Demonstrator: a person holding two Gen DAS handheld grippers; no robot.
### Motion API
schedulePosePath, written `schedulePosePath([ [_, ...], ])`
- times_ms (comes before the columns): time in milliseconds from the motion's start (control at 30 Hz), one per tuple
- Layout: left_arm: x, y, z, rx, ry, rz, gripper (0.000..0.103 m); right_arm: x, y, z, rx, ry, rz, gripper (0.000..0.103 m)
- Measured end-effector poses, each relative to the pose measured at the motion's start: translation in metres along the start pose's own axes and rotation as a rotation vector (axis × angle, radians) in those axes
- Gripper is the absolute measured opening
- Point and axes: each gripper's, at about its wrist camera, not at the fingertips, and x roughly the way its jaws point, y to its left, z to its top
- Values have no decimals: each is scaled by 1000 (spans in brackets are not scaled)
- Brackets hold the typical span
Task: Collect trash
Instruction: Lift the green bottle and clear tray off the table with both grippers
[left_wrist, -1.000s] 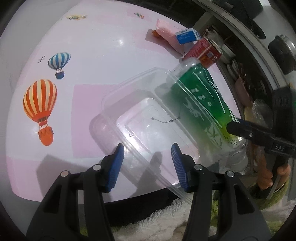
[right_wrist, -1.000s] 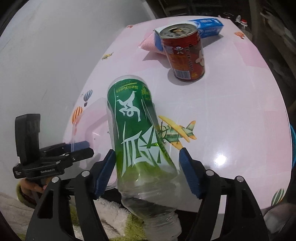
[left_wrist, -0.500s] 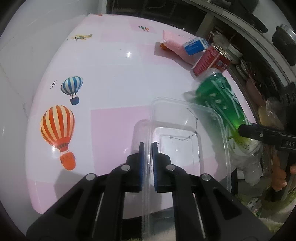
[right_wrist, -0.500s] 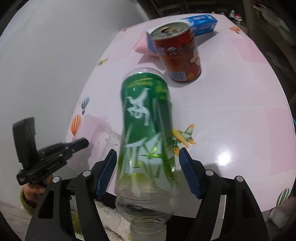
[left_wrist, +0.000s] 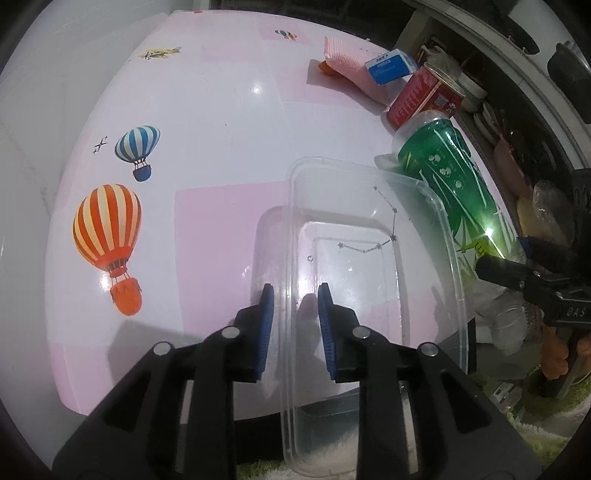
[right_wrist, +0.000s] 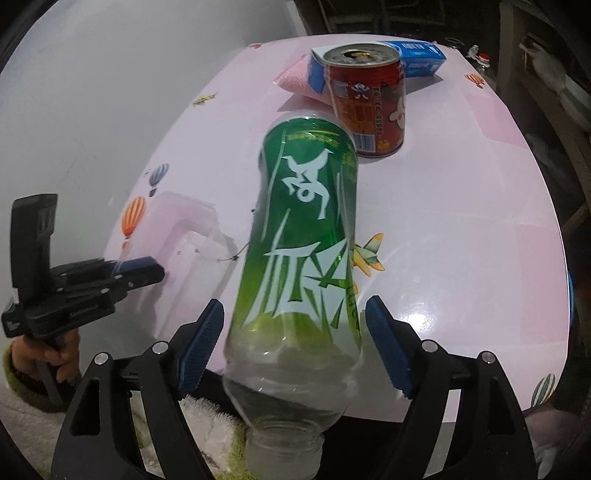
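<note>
The left gripper (left_wrist: 295, 325) has its blue pads set either side of the near rim of a clear plastic container (left_wrist: 373, 206), and its jaws have just been opening, so the rim stands in the gap with daylight on both sides and I would not call it held. The container lies on the pink table (left_wrist: 207, 110), its near end hanging past the table's edge. To the right, the right gripper (right_wrist: 295, 347) stands wide apart around a green-labelled plastic bottle (right_wrist: 306, 236); its jaws have just been opening too, and the pads are clear of the bottle's sides. The bottle lies neck-down towards the camera, its neck jutting beyond the edge, its base pointing at a red can (right_wrist: 365, 99) standing farther back, with a blue box (right_wrist: 417, 59) and a pink sponge (right_wrist: 295, 79) behind that. My worry is both pieces slipping: with nothing pressed on them and each overhanging the edge, a nudge could tip the container off or roll the bottle to the floor or into the can. Where any bin stands I cannot see; the floor below is only a blurred pale fringe, and whether the bottle rests on the container's rim is hard to judge.
</note>
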Motion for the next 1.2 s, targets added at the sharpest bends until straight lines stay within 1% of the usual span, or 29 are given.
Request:
schedulePosePath([
  [100, 1, -2, 0, 12, -6, 14, 22, 4, -2, 1, 15, 0, 1, 76],
  [200, 2, -6, 0, 11, -13, 22, 21, 8, -2, 1, 23, 7, 6, 70],
  [267, 2, -8, 0, 9, -15, 24, 18, 10, -2, 0, 31, 8, 19, 68],
  [400, 2, -4, -2, -3, -20, 18, 10, 8, 0, -2, 30, -9, 9, 67],
  [433, 2, -3, -2, -6, -20, 15, 6, 7, 0, -3, 31, -16, 4, 67],
  [567, -2, 2, -3, -14, -36, 5, 4, 2, 1, -6, 29, -33, -10, 67],
  [800, -20, 10, -1, -41, -91, -25, 3, -12, 3, -6, 30, -71, -11, 66],
  [1033, -46, 9, 5, -31, -151, -30, 3, -37, 7, -5, 16, -133, 22, 66],
  [1200, -56, 7, 7, -33, -176, -43, 3, -50, 6, -7, 20, -168, 45, 66],
])
